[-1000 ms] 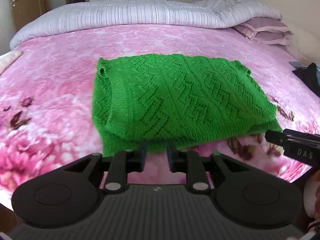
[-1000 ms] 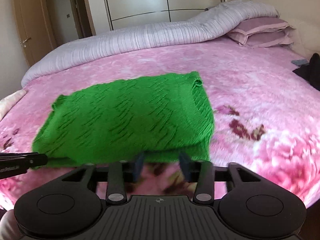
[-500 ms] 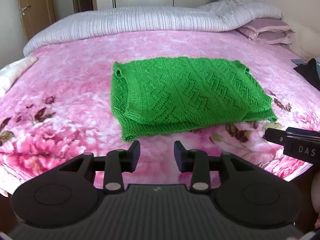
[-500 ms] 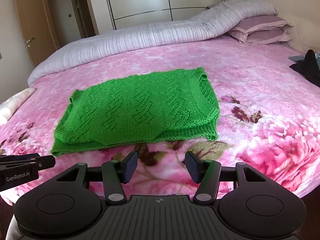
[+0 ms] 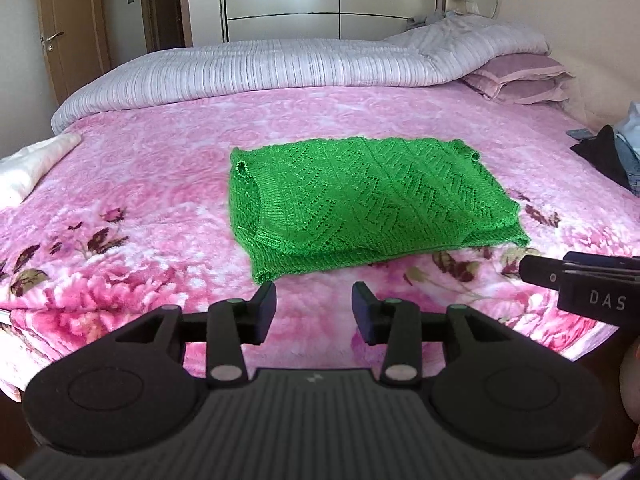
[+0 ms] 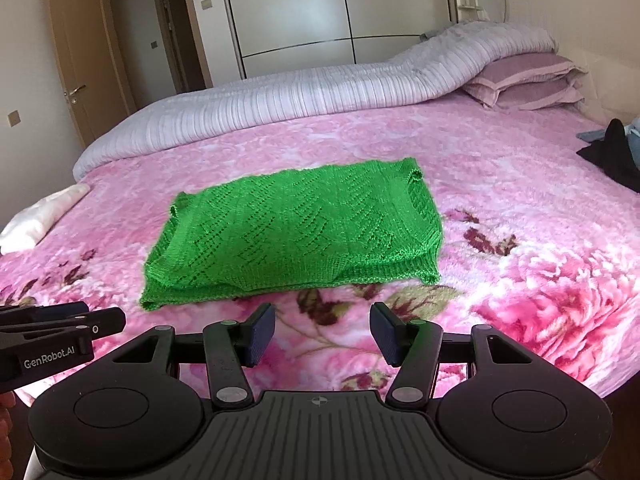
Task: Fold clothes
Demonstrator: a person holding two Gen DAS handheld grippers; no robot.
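The pink floral blanket runs bare under both tools at the bed's near edge, where the left gripper and right gripper hang with jaws apart and nothing between them. Just beyond lies the green knitted sweater, a doubled, squared packet flat on the blanket, seemingly folded. Open blanket surrounds it; the rolled quilt and pillows sit well apart.
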